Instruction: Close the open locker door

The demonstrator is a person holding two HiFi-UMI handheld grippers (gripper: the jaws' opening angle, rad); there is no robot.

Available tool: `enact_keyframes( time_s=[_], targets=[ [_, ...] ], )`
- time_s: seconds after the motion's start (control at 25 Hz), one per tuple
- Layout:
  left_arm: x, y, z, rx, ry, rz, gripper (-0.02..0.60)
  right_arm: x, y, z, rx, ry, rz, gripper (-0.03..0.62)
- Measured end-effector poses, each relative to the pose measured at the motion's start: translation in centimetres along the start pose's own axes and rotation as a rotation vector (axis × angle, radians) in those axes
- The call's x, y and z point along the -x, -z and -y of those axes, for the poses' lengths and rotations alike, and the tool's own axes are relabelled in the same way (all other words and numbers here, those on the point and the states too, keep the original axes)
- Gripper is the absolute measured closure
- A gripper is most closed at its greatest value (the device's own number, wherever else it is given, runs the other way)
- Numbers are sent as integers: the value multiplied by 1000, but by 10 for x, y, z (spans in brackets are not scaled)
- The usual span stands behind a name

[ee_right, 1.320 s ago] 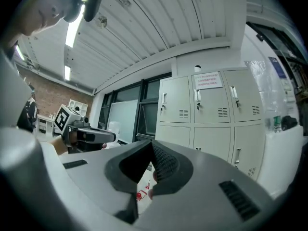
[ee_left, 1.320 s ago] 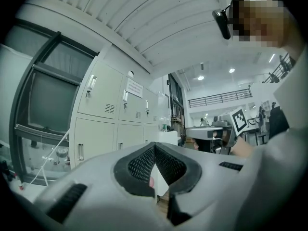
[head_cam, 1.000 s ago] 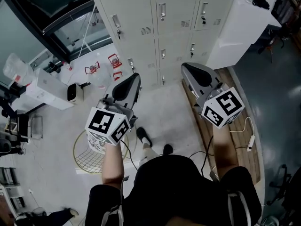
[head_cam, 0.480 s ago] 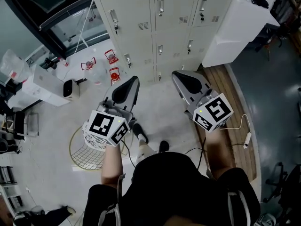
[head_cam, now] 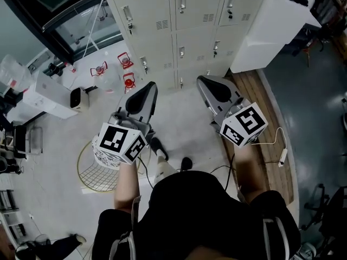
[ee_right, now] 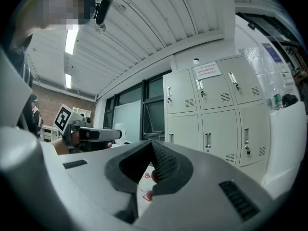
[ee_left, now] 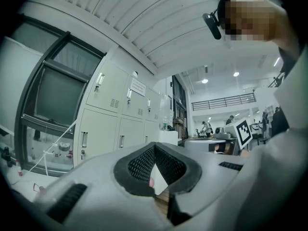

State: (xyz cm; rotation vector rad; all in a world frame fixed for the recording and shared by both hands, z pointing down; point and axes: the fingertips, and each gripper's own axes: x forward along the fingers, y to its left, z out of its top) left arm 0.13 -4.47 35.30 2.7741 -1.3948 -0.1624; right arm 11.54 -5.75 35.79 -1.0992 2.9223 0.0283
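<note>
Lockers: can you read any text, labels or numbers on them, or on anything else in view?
No text is legible.
Notice on a top locker: there are printed lines, but they are too small to read.
Left cube and right cube: black-and-white square markers only, no words.
Other locker doors: no numbers or labels can be made out.

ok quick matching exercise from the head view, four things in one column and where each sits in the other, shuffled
1. wire basket
2. lockers
3. wooden strip
4. red-framed things

a. on the floor close to the lockers' lower left corner
b. across the top of the head view
c. on the floor at lower left
d. on the floor at right, running down from the white cabinet

Pairs: 1-c, 2-b, 3-d, 4-a
</note>
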Motion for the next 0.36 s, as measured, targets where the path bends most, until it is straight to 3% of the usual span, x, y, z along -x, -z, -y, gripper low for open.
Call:
enact_keyframes(
  time_s=[0.36],
  targets=[
    [-1, 1, 7, 13, 17, 8, 565, 0, 4, -3, -14, 1, -15, 589]
  ],
)
